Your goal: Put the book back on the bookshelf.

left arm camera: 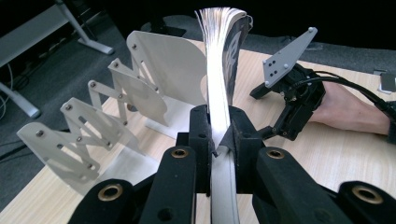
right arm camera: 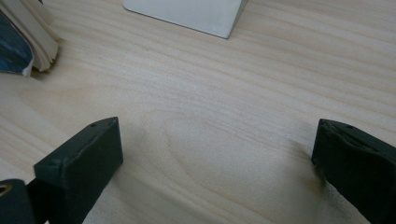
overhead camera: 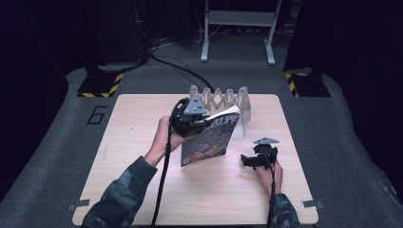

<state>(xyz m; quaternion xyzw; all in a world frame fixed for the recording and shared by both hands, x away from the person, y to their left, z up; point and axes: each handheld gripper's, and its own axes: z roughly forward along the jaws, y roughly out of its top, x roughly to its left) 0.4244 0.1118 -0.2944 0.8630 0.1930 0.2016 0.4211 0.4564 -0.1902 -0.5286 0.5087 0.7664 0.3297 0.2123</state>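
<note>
The magazine (overhead camera: 209, 140) stands tilted on the table (overhead camera: 142, 123), before the rack (overhead camera: 223, 99).

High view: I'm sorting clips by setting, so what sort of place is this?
Probably a lab or recording studio: a light wooden table on grey carpet, black-and-yellow hazard-striped stand bases, black cables on the floor, dark curtains around.

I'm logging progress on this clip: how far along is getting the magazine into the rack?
Done: the left gripper has clamped the magazine and lifted it. In hand: it hangs tilted beside the white accordion rack. Left: slotting it between the dividers and letting go. The right gripper rests open on the table.
</note>
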